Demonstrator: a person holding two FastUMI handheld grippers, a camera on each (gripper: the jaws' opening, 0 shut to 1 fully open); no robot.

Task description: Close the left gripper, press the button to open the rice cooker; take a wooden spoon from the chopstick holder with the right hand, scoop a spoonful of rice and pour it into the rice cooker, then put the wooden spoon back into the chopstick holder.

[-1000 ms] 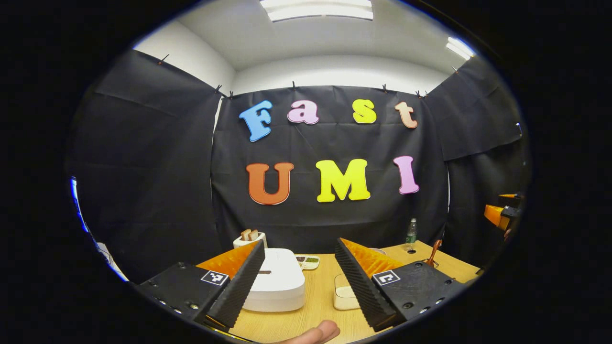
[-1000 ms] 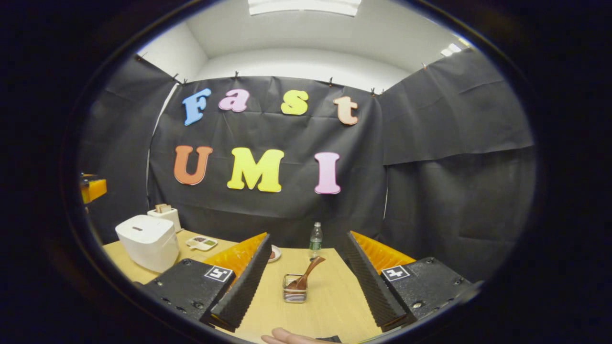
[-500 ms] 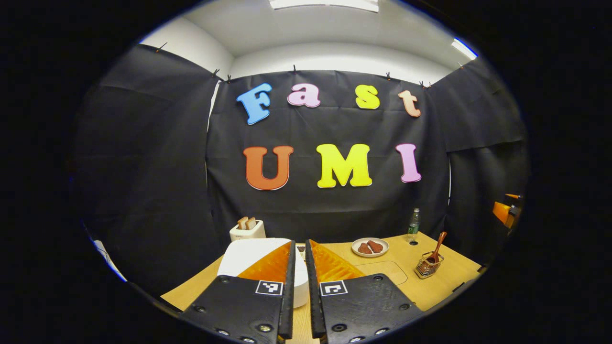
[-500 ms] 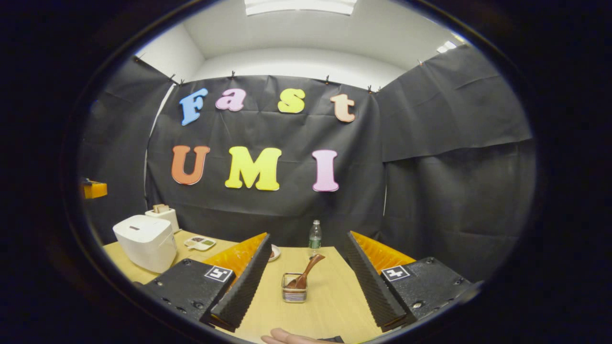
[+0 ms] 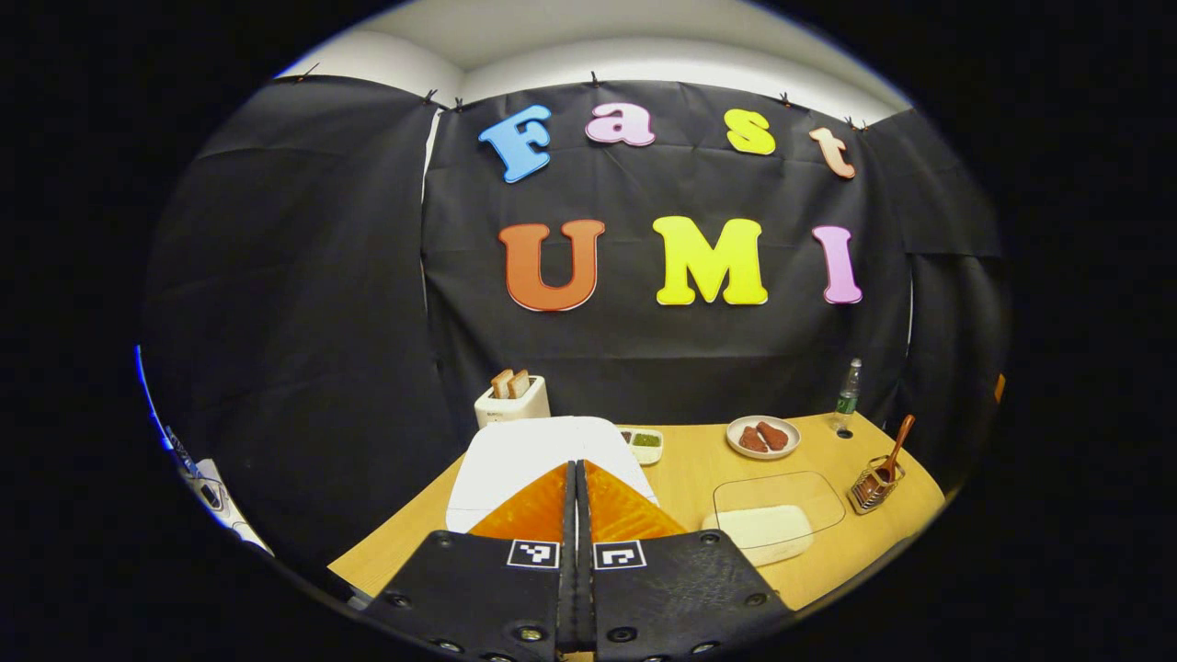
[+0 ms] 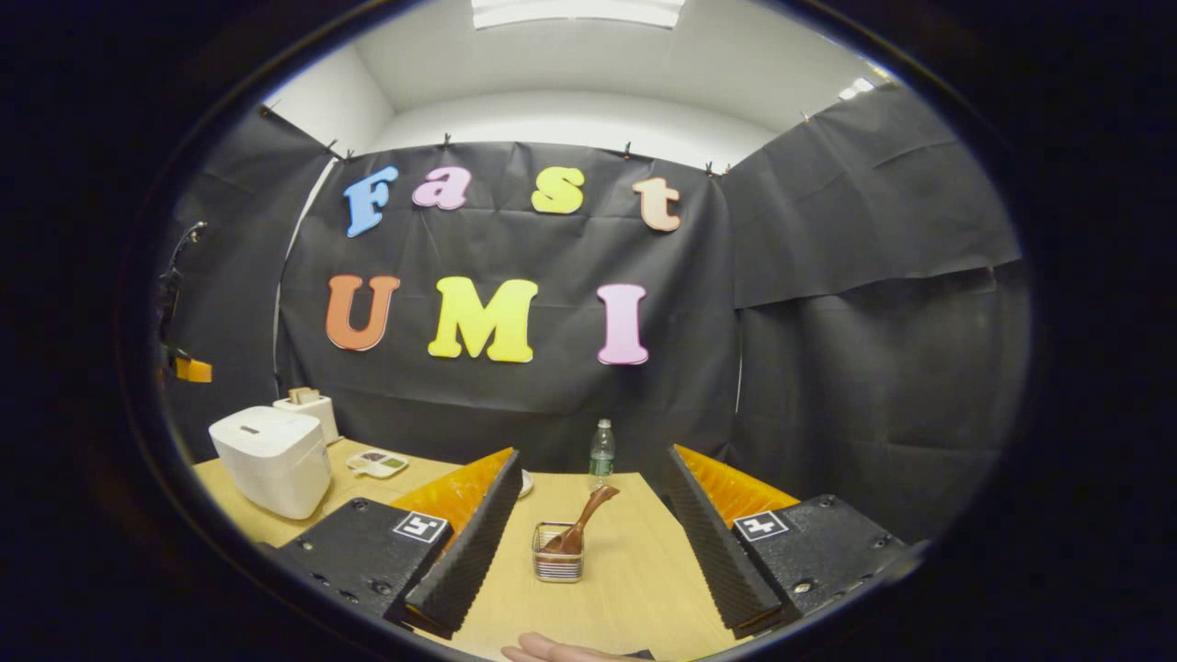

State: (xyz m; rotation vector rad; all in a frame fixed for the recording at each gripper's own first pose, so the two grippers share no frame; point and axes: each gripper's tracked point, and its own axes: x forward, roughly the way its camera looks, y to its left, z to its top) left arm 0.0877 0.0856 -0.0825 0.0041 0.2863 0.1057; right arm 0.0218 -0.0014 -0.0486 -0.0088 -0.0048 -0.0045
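Left tongs (image 5: 577,478) pressed together before smooth white boxy rice cooker (image 5: 533,450); right tongs (image 6: 588,515) apart, framing wire-mesh chopstick holder (image 6: 557,564) with brown wooden spoon (image 6: 579,531).

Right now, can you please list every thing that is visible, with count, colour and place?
rice cooker: 1, white, table's left, lid shut
toaster: 1, white, behind cooker, two slices in it
sauce dish: 1, white, right of cooker
plate: 1, white, brown food on it
bottle: 1, clear, far edge
rice container: 1, clear, white rice
chopstick holder: 1, metal
wooden spoon: 1, brown, in holder
table: 1, wood
left tool: 1, shut, over cooker
right tool: 1, open, facing holder
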